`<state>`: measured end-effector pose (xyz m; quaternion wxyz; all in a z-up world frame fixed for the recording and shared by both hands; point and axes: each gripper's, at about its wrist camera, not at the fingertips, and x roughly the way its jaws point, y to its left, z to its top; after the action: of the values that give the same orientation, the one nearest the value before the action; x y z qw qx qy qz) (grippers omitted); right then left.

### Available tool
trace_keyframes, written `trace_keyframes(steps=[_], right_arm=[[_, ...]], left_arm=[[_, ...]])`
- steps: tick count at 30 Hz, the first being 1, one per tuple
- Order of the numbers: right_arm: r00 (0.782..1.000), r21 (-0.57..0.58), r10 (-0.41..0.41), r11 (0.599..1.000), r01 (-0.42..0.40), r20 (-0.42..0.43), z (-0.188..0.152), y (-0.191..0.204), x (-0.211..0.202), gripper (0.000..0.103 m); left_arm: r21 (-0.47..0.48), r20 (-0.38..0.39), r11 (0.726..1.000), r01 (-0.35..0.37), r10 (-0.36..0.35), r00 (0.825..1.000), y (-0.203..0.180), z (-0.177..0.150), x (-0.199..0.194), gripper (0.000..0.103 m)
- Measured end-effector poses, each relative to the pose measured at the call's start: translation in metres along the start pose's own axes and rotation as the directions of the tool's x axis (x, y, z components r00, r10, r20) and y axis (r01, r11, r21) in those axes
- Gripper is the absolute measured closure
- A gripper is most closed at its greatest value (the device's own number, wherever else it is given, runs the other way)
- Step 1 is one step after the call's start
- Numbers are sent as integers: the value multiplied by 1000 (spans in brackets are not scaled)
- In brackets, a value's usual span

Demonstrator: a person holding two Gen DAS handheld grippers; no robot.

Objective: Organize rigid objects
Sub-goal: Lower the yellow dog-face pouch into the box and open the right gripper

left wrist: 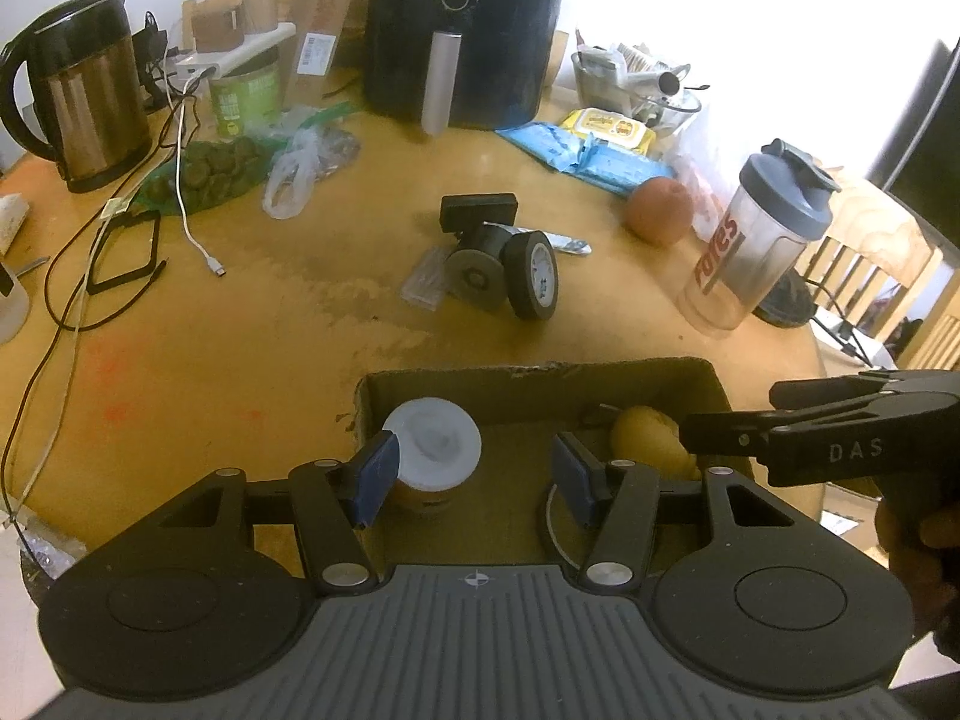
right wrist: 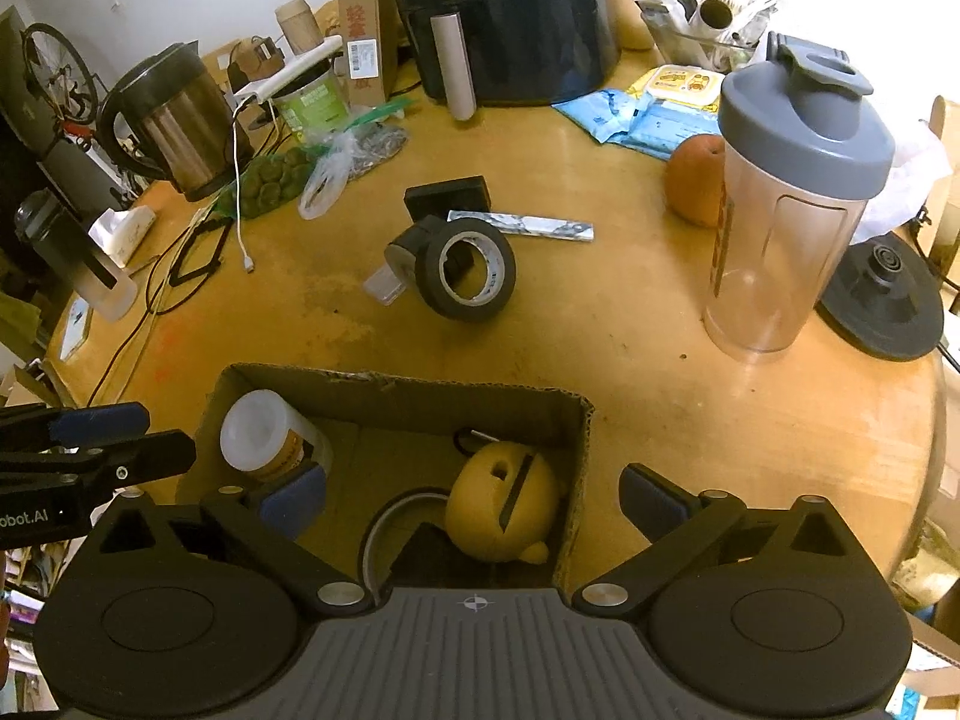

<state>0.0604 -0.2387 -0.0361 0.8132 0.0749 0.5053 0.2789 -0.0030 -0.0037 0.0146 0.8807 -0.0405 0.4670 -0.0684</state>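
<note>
Box (right wrist: 384,396), plain corrugated card, sits under both claws and collects the hard items. Right claw (right wrist: 474,498) hangs spread wide and empty over a smooth yellow rounded toy (right wrist: 504,504), probably just dropped there. Left claw (left wrist: 474,474) is half open, holding nothing, its pad beside a white-lidded jar (left wrist: 432,444) at 10 o'clock. Matte tape rolls (right wrist: 468,276) wait at 12 o'clock on the worn wooden table (right wrist: 600,360).
</note>
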Motion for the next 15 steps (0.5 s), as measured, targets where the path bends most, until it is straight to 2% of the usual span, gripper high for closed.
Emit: trace_keyframes(steps=[15], right_arm=[[1000,-16,-25,1000,25,-3,11,7,10,0]], left_arm=[[-16,-20,1000,11,-12,1000,9,-1,0,48]])
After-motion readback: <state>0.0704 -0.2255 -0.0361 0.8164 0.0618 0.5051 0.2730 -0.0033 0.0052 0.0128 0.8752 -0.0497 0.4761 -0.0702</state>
